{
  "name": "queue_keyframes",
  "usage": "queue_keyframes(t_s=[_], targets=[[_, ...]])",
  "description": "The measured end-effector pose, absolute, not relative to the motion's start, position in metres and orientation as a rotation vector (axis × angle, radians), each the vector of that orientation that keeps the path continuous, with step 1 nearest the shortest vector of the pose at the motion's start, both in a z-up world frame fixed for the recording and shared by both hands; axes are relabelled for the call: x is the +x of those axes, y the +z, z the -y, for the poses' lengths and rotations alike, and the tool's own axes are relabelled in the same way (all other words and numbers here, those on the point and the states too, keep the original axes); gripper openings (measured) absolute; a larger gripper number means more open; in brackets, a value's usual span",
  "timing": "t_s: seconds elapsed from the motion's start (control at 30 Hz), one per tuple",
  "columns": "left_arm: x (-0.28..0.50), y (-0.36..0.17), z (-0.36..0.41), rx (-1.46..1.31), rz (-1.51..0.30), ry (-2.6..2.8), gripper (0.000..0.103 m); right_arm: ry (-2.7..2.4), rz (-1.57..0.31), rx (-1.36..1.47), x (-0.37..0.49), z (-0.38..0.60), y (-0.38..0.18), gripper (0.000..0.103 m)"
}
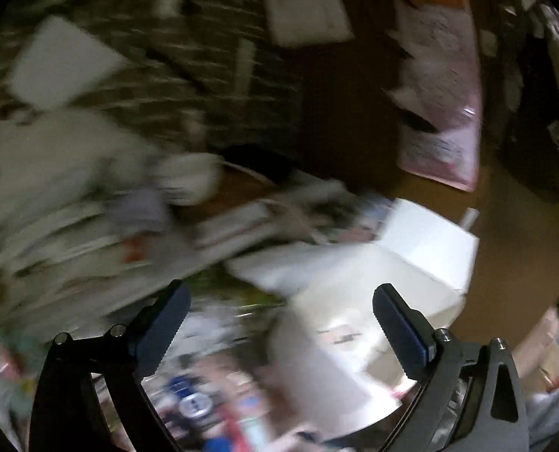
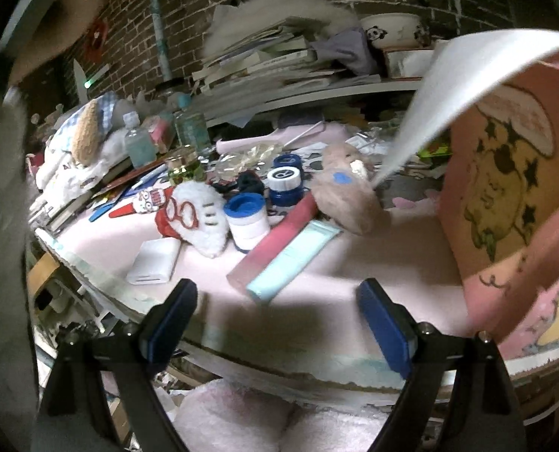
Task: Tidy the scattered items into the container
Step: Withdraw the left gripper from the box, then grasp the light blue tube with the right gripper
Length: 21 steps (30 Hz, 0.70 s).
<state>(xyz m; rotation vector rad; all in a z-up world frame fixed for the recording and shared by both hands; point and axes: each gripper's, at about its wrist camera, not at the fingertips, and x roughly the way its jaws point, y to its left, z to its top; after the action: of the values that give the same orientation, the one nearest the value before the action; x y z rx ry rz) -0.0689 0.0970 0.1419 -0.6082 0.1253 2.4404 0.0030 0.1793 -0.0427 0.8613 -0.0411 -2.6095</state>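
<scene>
Left wrist view: heavily blurred. The left claw (image 1: 279, 314) stood apart, empty, above a white box (image 1: 422, 248) at centre right.

Right wrist view: the right claw (image 2: 277, 314) stood apart, empty, at the bench (image 2: 354, 282) edge. The pink container (image 2: 505, 196) filled the right side. A pink tube (image 2: 275, 235), mint tube (image 2: 292, 261), blue-capped jar (image 2: 246, 220) and power bank (image 2: 155, 261) lay scattered centre-left. Judgement: reach step; next, close on the nearest tube.

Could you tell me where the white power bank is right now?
In the right wrist view, the white power bank lies left of centre near the table's front edge, just below the white plush toy.
</scene>
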Motion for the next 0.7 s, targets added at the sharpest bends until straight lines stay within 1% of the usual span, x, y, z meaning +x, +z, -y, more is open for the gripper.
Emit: queue_keyframes(t_s=[0.13,0.27,0.33,0.4,0.43,0.5,0.6,0.7], targets=[[-0.046,0.111,-0.047,-0.621,-0.096,2.616,0.097,-2.647,0.051,0.839,0.009,-0.178,-0.044,0.086],[-0.031,0.067,0.003,-0.679,0.071,2.708,0.097,-2.714,0.066,0.805,0.013,-0.177,-0.043,0.085],[-0.027,0.046,0.024,-0.703,0.172,2.723,0.097,-2.74,0.066,0.778,0.017,-0.177,-0.042,0.081],[-0.023,0.031,0.035,-0.719,0.231,2.725,0.097,-2.788,0.044,0.76,0.019,-0.175,-0.041,0.066],[-0.021,0.025,0.039,-0.723,0.249,2.72,0.097,-2.813,0.021,0.76,0.019,-0.174,-0.041,0.063],[-0.018,0.016,0.043,-0.728,0.273,2.712,0.097,-2.845,-0.024,0.766,0.017,-0.172,-0.043,0.054],[-0.017,0.008,0.043,-0.746,0.299,2.698,0.097,-2.836,-0.015,0.781,0.013,-0.171,-0.045,0.053],[-0.015,0.005,0.041,-0.748,0.303,2.686,0.097,-2.852,-0.058,0.792,0.009,-0.165,-0.047,0.053]])
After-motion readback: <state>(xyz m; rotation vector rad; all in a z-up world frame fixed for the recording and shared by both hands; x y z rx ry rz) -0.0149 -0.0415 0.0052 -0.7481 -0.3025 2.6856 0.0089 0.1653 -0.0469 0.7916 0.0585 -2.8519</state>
